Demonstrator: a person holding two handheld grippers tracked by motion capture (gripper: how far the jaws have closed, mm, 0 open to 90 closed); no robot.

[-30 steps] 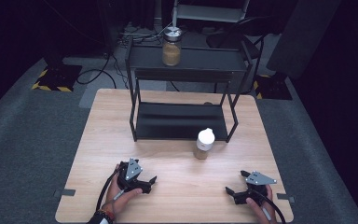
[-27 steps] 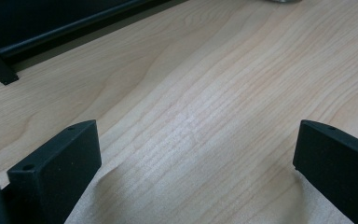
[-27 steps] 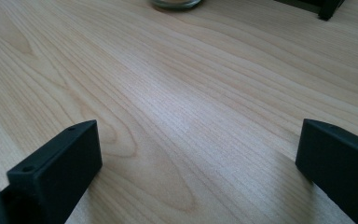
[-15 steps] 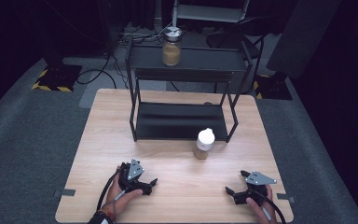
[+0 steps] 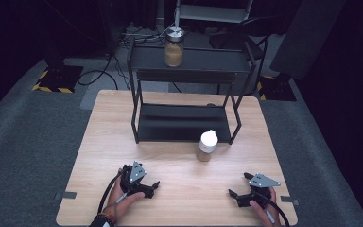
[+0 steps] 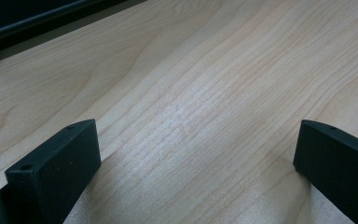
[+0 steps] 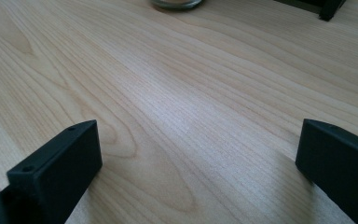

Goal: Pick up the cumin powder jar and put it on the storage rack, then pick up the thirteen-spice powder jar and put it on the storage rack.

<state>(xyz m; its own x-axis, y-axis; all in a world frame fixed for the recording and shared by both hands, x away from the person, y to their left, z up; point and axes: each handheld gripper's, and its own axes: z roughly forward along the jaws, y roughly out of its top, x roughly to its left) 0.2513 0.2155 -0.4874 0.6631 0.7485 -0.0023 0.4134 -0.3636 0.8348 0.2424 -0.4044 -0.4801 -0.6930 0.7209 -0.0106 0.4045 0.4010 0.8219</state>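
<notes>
Both tongs (image 5: 153,185) (image 5: 234,194) (jaws apart) low over the table (image 5: 99,142)

Pale wood table (image 5: 99,156), streaked with fine brown grain. Ahead of the black left gripper (image 5: 152,187) stands a black shelf rack (image 5: 184,122); beyond the black right gripper (image 5: 236,194), a white-capped jar (image 5: 207,146) of tan stuff. Another tan-filled, silver-lidded jar (image 5: 174,47) sits atop the rack.

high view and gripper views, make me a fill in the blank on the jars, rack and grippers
1. The jar with the white lid stands on the wooden ____.
2. The jar with the metal lid stands on the ____ shelf of the black rack.
3. The jaws of the left gripper and the right gripper stand ____.

Missing words: table; top; open
</notes>
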